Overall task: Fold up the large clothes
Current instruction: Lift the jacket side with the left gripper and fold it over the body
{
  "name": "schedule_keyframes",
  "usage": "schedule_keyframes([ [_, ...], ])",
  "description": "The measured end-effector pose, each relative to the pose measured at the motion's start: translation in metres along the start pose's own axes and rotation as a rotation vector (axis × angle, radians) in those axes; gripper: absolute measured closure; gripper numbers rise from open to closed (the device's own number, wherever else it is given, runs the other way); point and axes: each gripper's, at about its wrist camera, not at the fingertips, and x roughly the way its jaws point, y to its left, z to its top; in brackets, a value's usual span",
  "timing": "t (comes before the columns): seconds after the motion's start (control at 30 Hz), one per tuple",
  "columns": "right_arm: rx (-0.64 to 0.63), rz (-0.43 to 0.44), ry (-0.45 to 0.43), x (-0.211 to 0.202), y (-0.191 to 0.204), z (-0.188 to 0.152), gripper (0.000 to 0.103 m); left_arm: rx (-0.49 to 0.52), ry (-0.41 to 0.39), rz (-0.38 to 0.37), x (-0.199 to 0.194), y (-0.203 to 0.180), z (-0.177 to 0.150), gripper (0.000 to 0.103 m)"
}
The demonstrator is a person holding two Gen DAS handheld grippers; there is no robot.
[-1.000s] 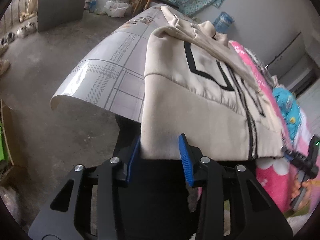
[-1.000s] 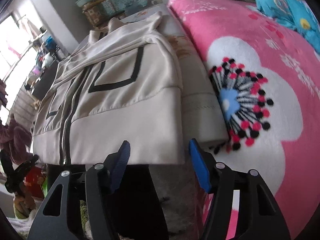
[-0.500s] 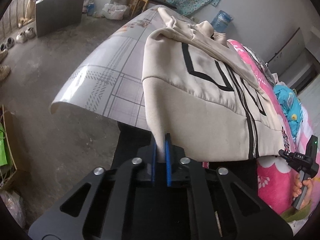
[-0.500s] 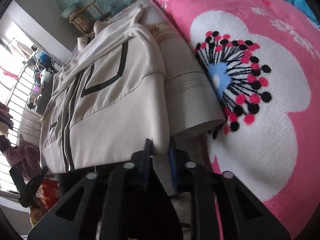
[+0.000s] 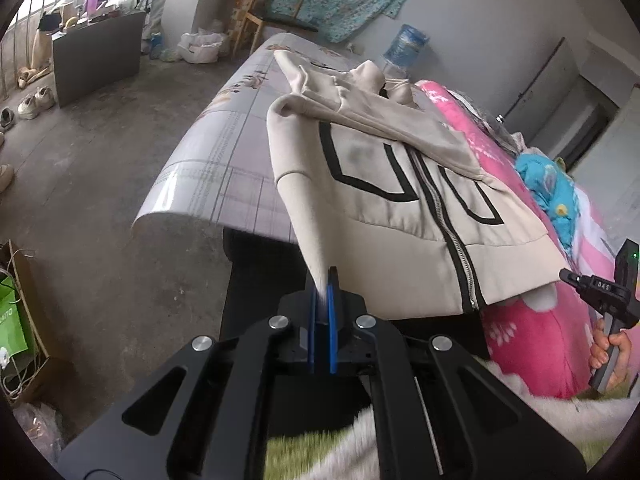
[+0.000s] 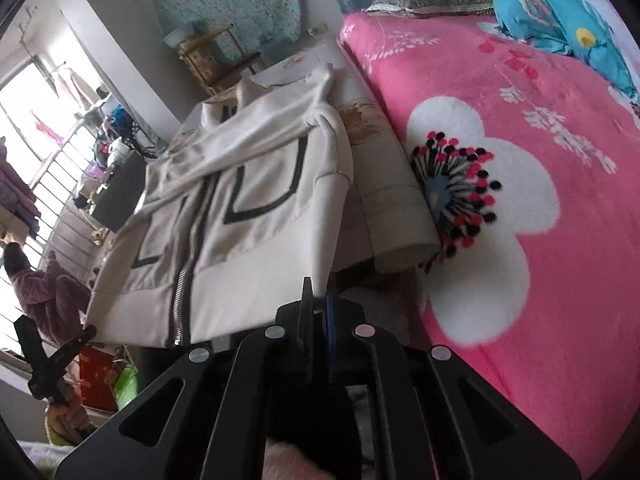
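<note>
Through my left wrist camera, my left gripper (image 5: 323,292) is pressed together on the near left hem corner of the jacket (image 5: 384,216), the cream cloth running up out of the blue pads (image 5: 330,320) in a taut ridge. The jacket lies front up on the board (image 5: 208,168), zipper (image 5: 448,236) closed, black lines across its chest, both sleeves folded in over the upper part. Its hem edge is raised off the board's near end. At the far right I see my right gripper (image 5: 576,280) at the other hem corner, with my right hand (image 5: 608,354) on its handle.

Through my right wrist camera, my right gripper (image 6: 318,292) pinches the right hem corner, cloth caught between the closed fingers. The jacket stretches away from me over the board (image 6: 384,200), collar at the far end. The pink blanket (image 6: 540,160) with its white flower lies just beside the board on the right. At lower left my left gripper (image 6: 86,334) shows at the hem's far corner.
</note>
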Motion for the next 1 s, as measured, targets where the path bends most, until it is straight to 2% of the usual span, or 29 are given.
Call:
schedule_keyframes([
  [0.1,0.045,0.023,0.022,-0.004,-0.004,-0.009,0.098,-0.053,0.016,-0.034,-0.015,0.007,-0.008,0.099],
  [0.23,0.099,0.04,0.055,0.014,-0.012,-0.01,0.098,-0.105,0.017,-0.079,-0.007,0.016,-0.003,0.099],
  [0.4,0.126,0.151,-0.035,0.011,-0.003,0.032,0.098,-0.11,-0.038,-0.162,-0.004,0.011,0.036,0.099],
  [0.53,0.133,0.172,-0.09,0.022,0.005,0.066,0.098,-0.157,-0.07,-0.209,0.01,0.015,0.074,0.099],
  [0.67,0.175,0.187,-0.101,0.054,0.003,0.101,0.098,-0.192,-0.076,-0.185,0.044,0.021,0.111,0.098],
  [0.83,0.235,0.205,-0.103,0.103,-0.007,0.135,0.097,-0.235,-0.053,-0.16,0.088,0.035,0.143,0.098],
  [0.87,0.246,0.207,-0.1,0.118,-0.011,0.141,0.097,-0.24,-0.055,-0.153,0.096,0.038,0.146,0.094],
  [0.93,0.257,0.18,-0.083,0.139,-0.016,0.146,0.082,-0.247,-0.048,-0.124,0.113,0.047,0.152,0.093],
  [1.0,0.244,0.103,-0.057,0.153,-0.021,0.147,0.072,-0.259,-0.06,-0.072,0.122,0.053,0.154,0.066],
])
